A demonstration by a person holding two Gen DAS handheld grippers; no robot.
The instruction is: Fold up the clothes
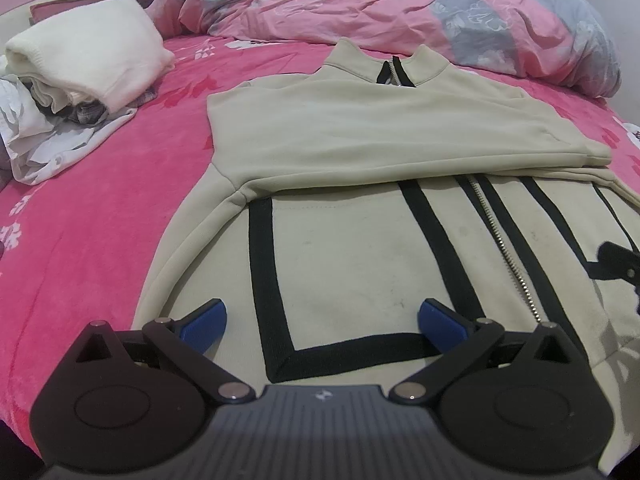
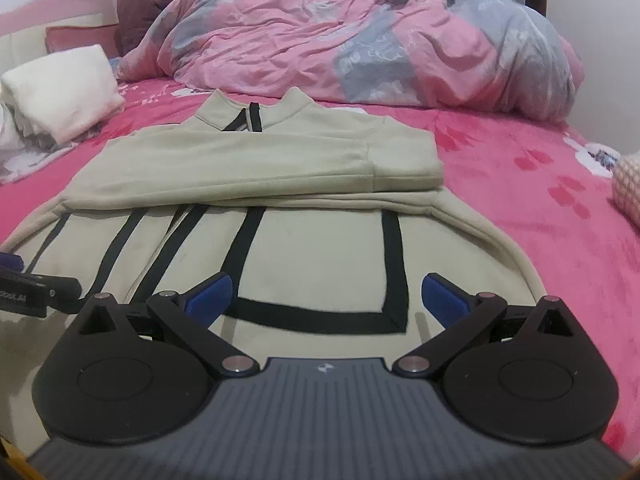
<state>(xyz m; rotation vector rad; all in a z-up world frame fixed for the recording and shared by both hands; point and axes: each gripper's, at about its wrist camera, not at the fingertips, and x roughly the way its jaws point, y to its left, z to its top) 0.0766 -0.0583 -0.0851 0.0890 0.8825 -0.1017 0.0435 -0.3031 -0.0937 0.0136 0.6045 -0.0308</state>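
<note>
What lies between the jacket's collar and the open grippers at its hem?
The folded-over sleeves lie across the beige zip jacket, between its collar and the left gripper and right gripper; both views show this.

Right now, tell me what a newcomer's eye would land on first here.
The beige jacket with black stripes lies spread mid-bed, sleeves folded across its chest. It lies on a hot-pink blanket, with a rumpled pink-and-grey duvet heaped behind. Both tools, left and right, hover open over its hem.

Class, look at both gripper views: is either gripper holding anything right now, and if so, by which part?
Nothing is held. The left gripper and right gripper are both open, poised over the lower part of the beige zip jacket, with no fabric between the fingers.
</note>
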